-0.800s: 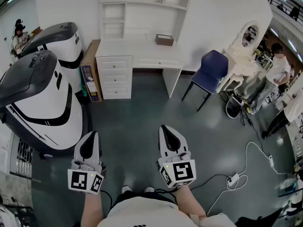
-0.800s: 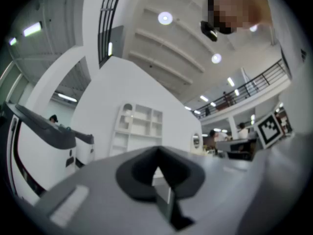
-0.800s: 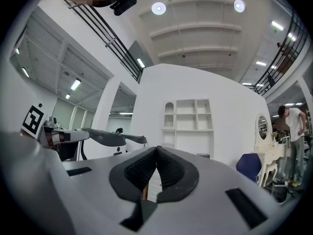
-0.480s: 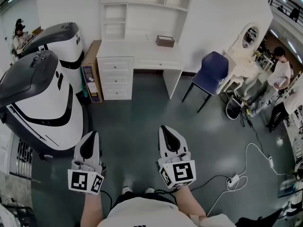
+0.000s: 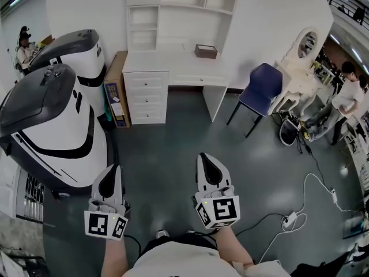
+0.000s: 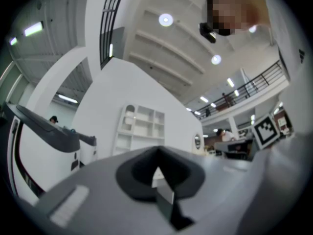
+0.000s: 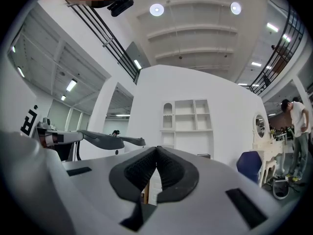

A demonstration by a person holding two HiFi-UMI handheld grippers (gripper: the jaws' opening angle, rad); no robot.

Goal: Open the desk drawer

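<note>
A white desk (image 5: 173, 62) with a shelf hutch stands against the far wall. Its stack of three closed drawers (image 5: 147, 97) is at the left, and a shallow closed drawer (image 5: 195, 78) runs under the top. Both grippers hang low in the head view, well short of the desk. My left gripper (image 5: 109, 175) is shut with nothing in it. My right gripper (image 5: 207, 161) is shut and empty too. In the left gripper view the gripper (image 6: 157, 153) points at the distant hutch (image 6: 142, 126). The right gripper (image 7: 156, 153) faces the same shelves (image 7: 188, 116).
Two large white-and-black machines (image 5: 52, 114) stand at the left. A cardboard box (image 5: 115, 88) leans beside the drawers. A blue chair (image 5: 259, 91) and a white vanity with mirror (image 5: 300, 56) are at the right. Cables and a power strip (image 5: 291, 218) lie on the floor. A person (image 5: 349, 94) stands far right.
The view has shifted slightly, so the desk sits a little lower and further right in the picture. Both grippers keep their pose and stay shut.
</note>
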